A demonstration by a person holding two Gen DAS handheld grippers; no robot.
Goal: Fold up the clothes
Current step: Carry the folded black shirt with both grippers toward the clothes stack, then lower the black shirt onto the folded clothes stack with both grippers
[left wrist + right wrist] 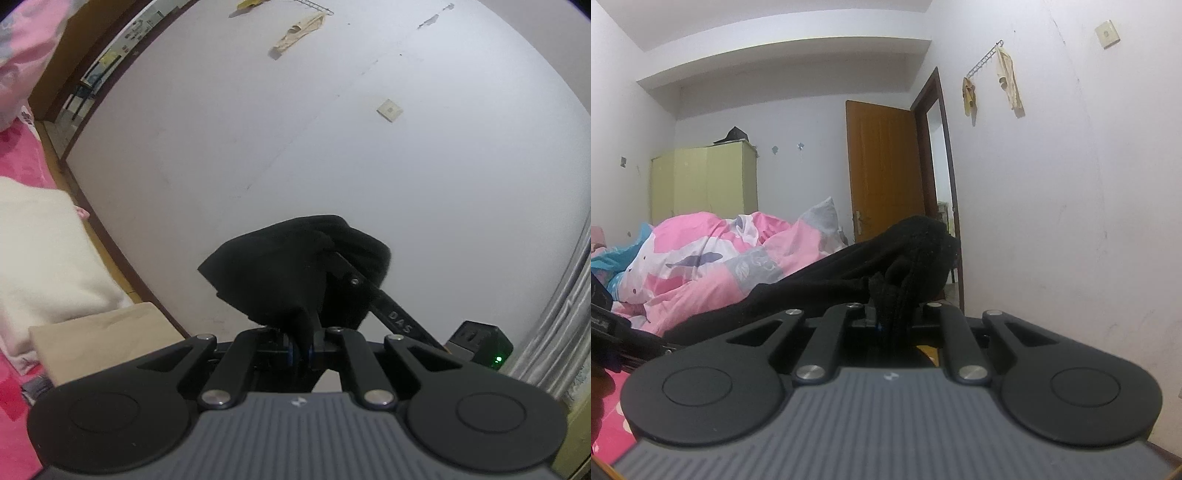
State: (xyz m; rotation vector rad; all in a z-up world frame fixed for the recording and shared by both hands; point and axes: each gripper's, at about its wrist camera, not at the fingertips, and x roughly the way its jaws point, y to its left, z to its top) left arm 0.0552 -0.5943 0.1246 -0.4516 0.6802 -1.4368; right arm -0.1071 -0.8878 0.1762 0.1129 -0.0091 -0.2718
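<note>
Both grippers, L (303, 350) & R (894, 325), clamped on 1 black garment (820, 280); 2 folded cloths (48, 258) nearby.

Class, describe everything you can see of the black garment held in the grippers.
The black garment is dark, soft, knit-looking cloth, bunched and creased. Both grippers pinch it: the left gripper and the right gripper are shut on gathered folds. It hangs lifted between them, stretching leftward above the pink quilt in the right wrist view.

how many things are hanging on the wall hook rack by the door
2: a small yellowish cloth at the rack's door end, and a longer cream one at its other end. More could be hidden.
</note>
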